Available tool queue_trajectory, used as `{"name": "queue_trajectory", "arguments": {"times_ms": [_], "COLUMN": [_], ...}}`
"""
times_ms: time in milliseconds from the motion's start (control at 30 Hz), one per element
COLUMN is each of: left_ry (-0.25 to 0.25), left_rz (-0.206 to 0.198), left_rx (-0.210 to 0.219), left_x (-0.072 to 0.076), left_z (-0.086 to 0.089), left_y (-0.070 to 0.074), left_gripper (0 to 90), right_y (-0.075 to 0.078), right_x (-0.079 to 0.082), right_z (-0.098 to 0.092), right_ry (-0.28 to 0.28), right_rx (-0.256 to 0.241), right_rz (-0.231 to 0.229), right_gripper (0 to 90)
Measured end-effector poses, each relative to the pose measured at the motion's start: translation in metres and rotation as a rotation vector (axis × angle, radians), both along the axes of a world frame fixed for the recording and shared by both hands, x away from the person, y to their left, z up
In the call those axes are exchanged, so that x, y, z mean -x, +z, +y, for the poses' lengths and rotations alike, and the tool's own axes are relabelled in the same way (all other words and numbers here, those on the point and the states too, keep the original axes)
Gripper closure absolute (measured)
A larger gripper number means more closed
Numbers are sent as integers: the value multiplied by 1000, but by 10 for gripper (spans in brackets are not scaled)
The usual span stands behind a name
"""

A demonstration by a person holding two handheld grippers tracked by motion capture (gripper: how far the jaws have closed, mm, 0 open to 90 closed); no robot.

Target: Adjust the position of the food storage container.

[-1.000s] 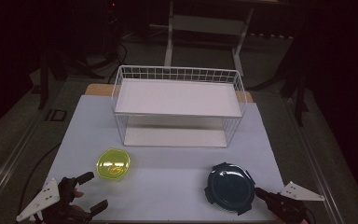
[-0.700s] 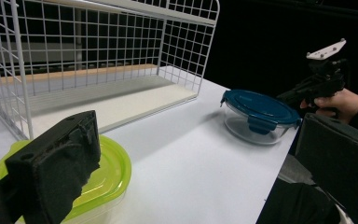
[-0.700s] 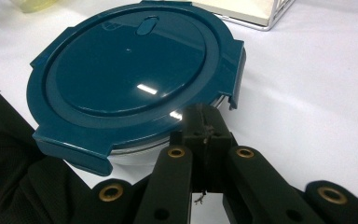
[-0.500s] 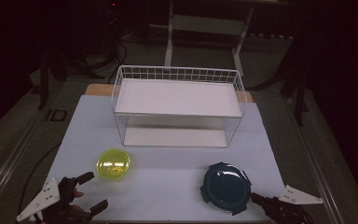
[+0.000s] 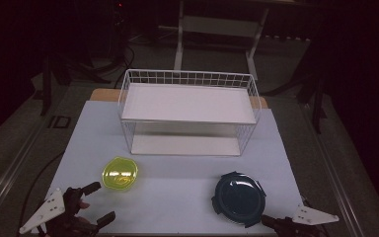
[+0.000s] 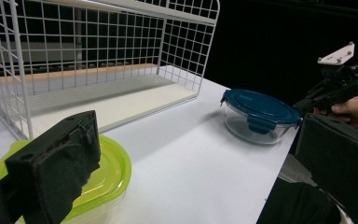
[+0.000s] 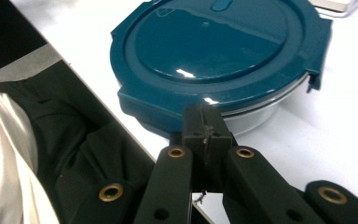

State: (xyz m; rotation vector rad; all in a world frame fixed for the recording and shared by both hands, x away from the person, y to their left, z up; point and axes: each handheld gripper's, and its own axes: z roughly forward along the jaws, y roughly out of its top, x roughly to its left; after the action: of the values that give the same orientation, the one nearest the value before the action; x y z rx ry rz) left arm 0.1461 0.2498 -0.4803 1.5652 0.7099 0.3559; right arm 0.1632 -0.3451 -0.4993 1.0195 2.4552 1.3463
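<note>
Blue-lidded glass container (image 7: 219, 60) sits just ahead of the right tool (image 7: 205, 135), whose jaws are pressed together.

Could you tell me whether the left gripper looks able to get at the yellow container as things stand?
Probably yes. The left gripper is open and sits just short of the yellow container, with bare table between them. The rack stands farther back, and the blue container lies off to the right.

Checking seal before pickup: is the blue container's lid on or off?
On. The blue lid sits flat over the glass container, and the front clip appears folded down. The other clips: cannot tell.
</note>
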Motion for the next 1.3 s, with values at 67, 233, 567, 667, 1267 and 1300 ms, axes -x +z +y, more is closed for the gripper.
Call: {"name": "queue_trajectory", "arguments": {"times_ms": [67,233,567,667,1267,1300], "left_ry": [-1,-4,-7,-8,-8,-8], "left_rz": [0,0,3,2,3,3], "left_rx": [-1,-5,-6,-6,-5,-6], "left_x": [0,0,0,0,0,0], "left_z": [-1,-2,-3,-3,-3,-3], "left_y": [0,0,0,0,0,0], "left_gripper": [0,0,0,0,0,0], "right_y": [1,1,2,2,0,0], "right_x": [0,-1,-3,-4,-14,-14], "right_z": [3,11,28,33,45,45], "right_ry": [11,49,83,92,131,130], "right_rx": [4,6,18,20,1,2], "right_rz": [-1,1,-3,-5,11,11], "right_gripper": [900,900,900,900,900,900]}}
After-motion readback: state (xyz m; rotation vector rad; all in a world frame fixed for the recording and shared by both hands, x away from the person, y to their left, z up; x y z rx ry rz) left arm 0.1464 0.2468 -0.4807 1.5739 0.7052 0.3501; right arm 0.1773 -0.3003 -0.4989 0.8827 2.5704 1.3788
